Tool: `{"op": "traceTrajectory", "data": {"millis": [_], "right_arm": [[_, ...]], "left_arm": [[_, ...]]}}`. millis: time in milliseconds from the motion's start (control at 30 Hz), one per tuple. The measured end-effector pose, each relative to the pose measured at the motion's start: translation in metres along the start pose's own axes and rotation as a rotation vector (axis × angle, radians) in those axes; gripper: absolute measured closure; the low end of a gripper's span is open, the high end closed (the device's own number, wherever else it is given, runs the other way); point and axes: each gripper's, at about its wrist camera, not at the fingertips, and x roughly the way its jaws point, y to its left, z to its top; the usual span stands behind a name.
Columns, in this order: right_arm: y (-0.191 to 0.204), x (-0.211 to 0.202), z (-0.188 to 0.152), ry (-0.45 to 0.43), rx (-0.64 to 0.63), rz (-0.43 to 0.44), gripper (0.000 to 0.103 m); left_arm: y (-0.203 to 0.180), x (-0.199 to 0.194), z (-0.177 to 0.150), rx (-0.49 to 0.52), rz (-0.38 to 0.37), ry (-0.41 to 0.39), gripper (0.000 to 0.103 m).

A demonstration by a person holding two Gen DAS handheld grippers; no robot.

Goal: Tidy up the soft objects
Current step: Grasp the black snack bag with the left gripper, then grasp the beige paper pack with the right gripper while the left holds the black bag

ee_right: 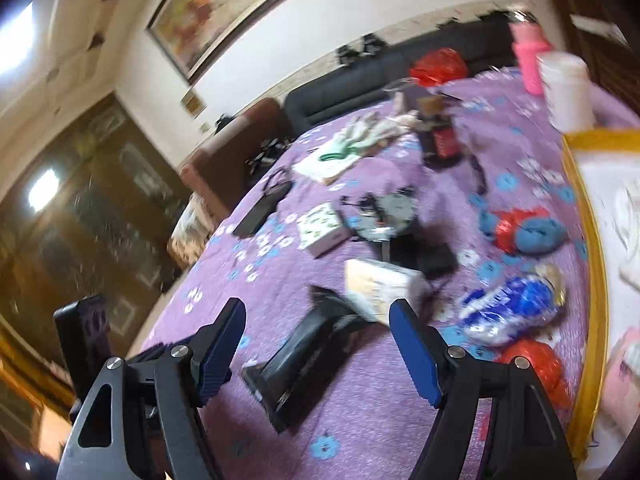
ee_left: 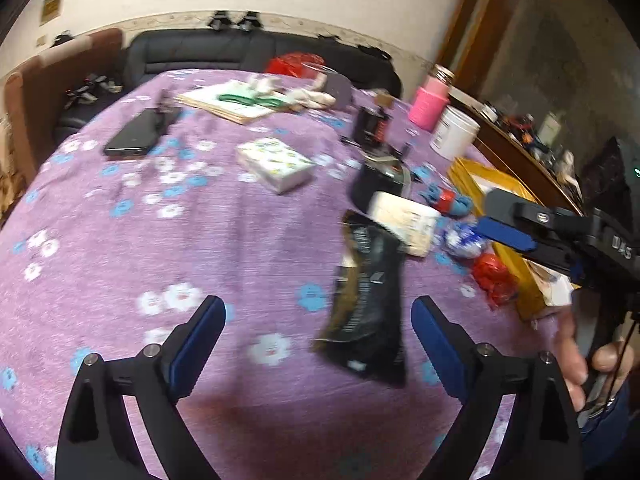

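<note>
A table under a purple flowered cloth [ee_left: 248, 240] holds scattered items. A black soft pouch [ee_left: 368, 300] lies near my left gripper [ee_left: 318, 322], which is open and empty above the cloth. The pouch also shows in the right wrist view [ee_right: 308, 356] between the fingers of my right gripper [ee_right: 318, 322], which is open and empty. A cream packet [ee_left: 404, 220] [ee_right: 380, 286] rests at the pouch's far end. A blue-white bag [ee_right: 508, 308], a red bag [ee_right: 536, 364] and a red-blue bundle [ee_right: 524, 228] lie to the right. My right gripper shows in the left wrist view [ee_left: 508, 232].
A yellow-rimmed box [ee_right: 592, 248] stands at the right edge. A white tub [ee_left: 454, 132], a pink jar [ee_left: 430, 102], a patterned box [ee_left: 276, 164], a black phone [ee_left: 136, 136], a book with green scissors [ee_left: 240, 102] and black gear [ee_left: 372, 124] sit farther back. A dark sofa [ee_left: 224, 54] lies behind.
</note>
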Motion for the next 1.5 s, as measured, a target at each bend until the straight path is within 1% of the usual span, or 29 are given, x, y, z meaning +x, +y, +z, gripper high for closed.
{"op": "traceTrajectory", "data": {"millis": [67,167,267,367,400,433,500,600,667,800,867,900,933,1033,1067,1100,1133,1200,1233,1300,1367,1433,1500], "right_arm": [[-0.007,-0.001,-0.001,-0.005,0.016,0.003,0.024],[-0.012,0.0,0.0,0.001,0.025,0.001,0.024],[-0.011,0.001,0.001,-0.002,0.024,-0.001,0.024],[-0.01,0.001,0.002,-0.003,0.017,-0.03,0.024],[-0.01,0.0,0.002,0.003,0.014,-0.045,0.024],[-0.008,0.001,0.003,0.011,0.01,-0.067,0.024],[-0.006,0.004,0.005,0.026,-0.005,-0.09,0.024],[-0.002,0.014,0.013,0.047,-0.019,-0.129,0.024],[-0.002,0.022,0.022,0.049,-0.016,-0.129,0.024],[-0.004,0.048,0.033,0.045,-0.054,-0.181,0.024],[-0.001,0.061,0.029,0.075,-0.095,-0.191,0.024],[0.001,0.063,0.026,0.084,-0.106,-0.175,0.024],[0.006,0.063,0.02,0.108,-0.119,-0.123,0.024],[0.024,0.058,0.006,0.194,-0.136,0.089,0.024],[0.031,0.053,0.002,0.201,-0.158,0.14,0.024],[0.035,0.05,0.001,0.193,-0.176,0.124,0.024],[0.037,0.049,0.001,0.185,-0.194,0.084,0.024],[0.04,0.052,0.006,0.17,-0.233,-0.034,0.024],[0.04,0.055,0.008,0.168,-0.246,-0.062,0.024],[0.04,0.066,0.009,0.215,-0.267,-0.075,0.024],[0.042,0.08,0.003,0.285,-0.318,-0.067,0.024],[0.045,0.088,-0.003,0.306,-0.362,-0.085,0.024],[0.048,0.099,-0.011,0.348,-0.39,-0.075,0.024]], "left_arm": [[-0.014,0.01,0.002,0.042,0.021,0.028,0.008],[-0.033,0.033,0.002,0.105,0.079,0.07,0.008],[-0.04,0.056,0.002,0.109,0.095,0.123,0.008],[-0.04,0.071,0.001,0.107,0.143,0.149,0.009],[-0.039,0.069,0.003,0.1,0.125,0.134,0.022],[-0.036,0.066,0.004,0.085,0.107,0.117,0.043],[-0.029,0.064,0.006,0.063,0.111,0.105,0.058],[-0.016,0.058,0.008,0.006,0.102,0.084,0.059],[-0.006,0.053,0.011,-0.031,0.112,0.059,0.059],[0.017,0.046,0.017,-0.097,0.163,0.013,0.059],[0.03,0.042,0.018,-0.135,0.19,-0.006,0.059],[0.034,0.042,0.018,-0.145,0.206,-0.011,0.059],[0.037,0.042,0.019,-0.154,0.221,-0.018,0.059],[0.046,0.036,0.021,-0.187,0.245,-0.044,0.059],[0.047,0.035,0.021,-0.192,0.251,-0.049,0.059],[0.047,0.034,0.022,-0.198,0.25,-0.053,0.059],[0.047,0.033,0.021,-0.199,0.25,-0.055,0.059],[0.045,0.032,0.021,-0.194,0.265,-0.06,0.059],[0.045,0.031,0.02,-0.193,0.265,-0.063,0.059],[0.047,0.031,0.019,-0.201,0.273,-0.068,0.059],[0.05,0.03,0.019,-0.211,0.281,-0.07,0.059],[0.051,0.029,0.018,-0.22,0.284,-0.071,0.059],[0.051,0.029,0.018,-0.217,0.288,-0.071,0.059]]}}
